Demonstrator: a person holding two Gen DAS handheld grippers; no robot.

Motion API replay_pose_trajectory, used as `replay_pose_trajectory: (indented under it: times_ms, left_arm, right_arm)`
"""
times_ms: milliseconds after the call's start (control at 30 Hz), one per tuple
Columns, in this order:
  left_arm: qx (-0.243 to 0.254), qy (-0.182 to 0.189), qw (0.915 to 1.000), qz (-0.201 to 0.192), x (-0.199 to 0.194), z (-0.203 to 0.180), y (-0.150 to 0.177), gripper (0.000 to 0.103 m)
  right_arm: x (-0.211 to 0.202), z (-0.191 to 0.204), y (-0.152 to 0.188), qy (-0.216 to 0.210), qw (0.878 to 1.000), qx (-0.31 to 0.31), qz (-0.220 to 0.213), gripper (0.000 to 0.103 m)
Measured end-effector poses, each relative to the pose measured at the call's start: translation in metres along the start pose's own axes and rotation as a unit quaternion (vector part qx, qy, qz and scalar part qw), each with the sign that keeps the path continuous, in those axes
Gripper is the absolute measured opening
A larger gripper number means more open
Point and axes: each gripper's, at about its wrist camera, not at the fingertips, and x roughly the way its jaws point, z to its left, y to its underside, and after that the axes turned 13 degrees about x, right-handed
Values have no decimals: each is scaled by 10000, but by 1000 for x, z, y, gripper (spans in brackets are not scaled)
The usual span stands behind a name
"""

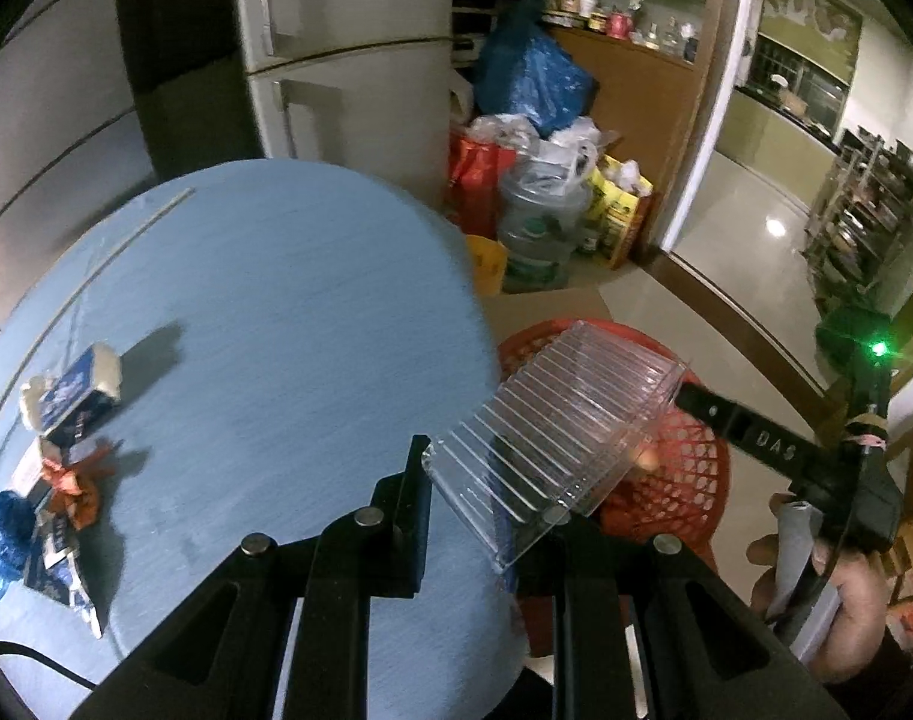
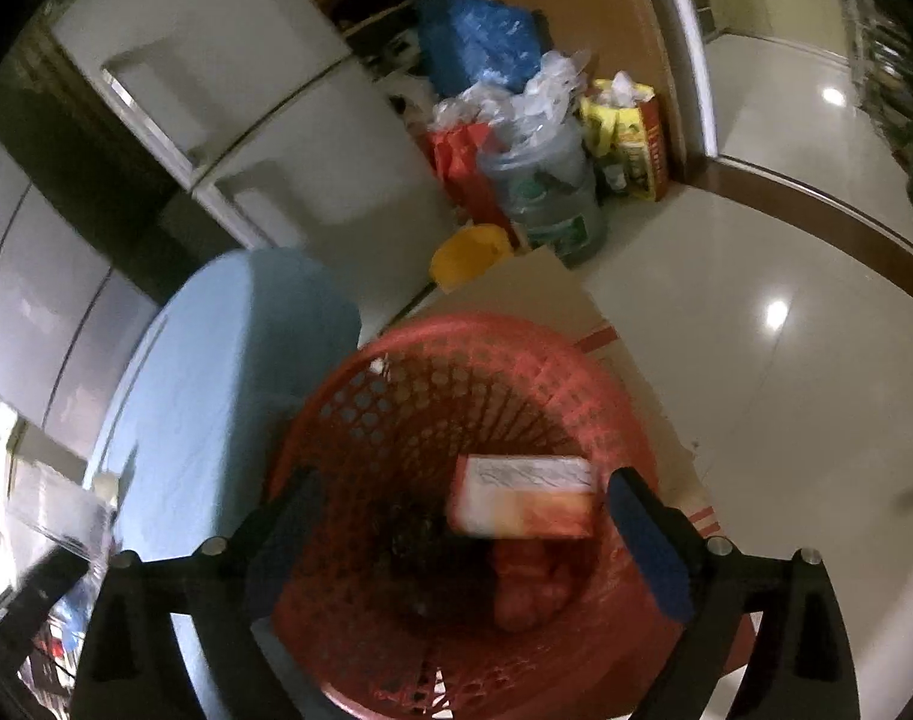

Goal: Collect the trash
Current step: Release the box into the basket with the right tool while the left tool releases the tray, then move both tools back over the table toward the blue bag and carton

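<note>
My left gripper (image 1: 486, 492) is shut on a clear ridged plastic container (image 1: 552, 432), held at the edge of the round blue table (image 1: 288, 312) and partly over the red mesh basket (image 1: 690, 450). Wrappers and a small blue box (image 1: 72, 402) lie on the table's left side. My right gripper (image 2: 462, 516) is open above the red basket (image 2: 396, 360), empty. Below it, inside the basket, lie an orange and white carton (image 2: 522, 498) and dark and red trash. The right gripper also shows in the left wrist view (image 1: 756, 438) over the basket.
A white fridge (image 1: 348, 48) stands behind the table. Bags, a large water jug (image 1: 540, 222) and a yellow bucket (image 2: 471, 252) crowd the floor by the wall. Flat cardboard (image 2: 534, 294) lies under the basket. Shiny tiled floor (image 2: 756, 312) extends to the right.
</note>
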Motion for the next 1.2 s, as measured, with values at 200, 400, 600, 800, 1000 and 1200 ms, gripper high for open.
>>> replay_pose_trajectory:
  times_ms: [200, 400, 600, 800, 1000, 1200]
  left_arm:
    - [247, 207, 9995, 26, 20, -23, -17, 20]
    - [537, 562, 9964, 336, 49, -47, -32, 52]
    - [478, 544, 9967, 357, 51, -45, -30, 88]
    - [-75, 265, 9995, 184, 29, -6, -16, 88]
    - [-868, -215, 9959, 128, -2, 47, 31, 88]
    - [-1512, -569, 9867, 171, -27, 86, 86, 88]
  right_arm:
    - [-21, -17, -16, 45, 9983, 333, -470, 97]
    - [-35, -32, -26, 146, 9961, 533, -682, 97]
    - [-38, -36, -29, 195, 9959, 551, -688, 97]
    - [-37, -19, -22, 11, 9974, 399, -600, 97]
    - [-33, 8, -3, -229, 9992, 87, -331, 97]
    - [-33, 47, 27, -435, 9983, -385, -77, 97]
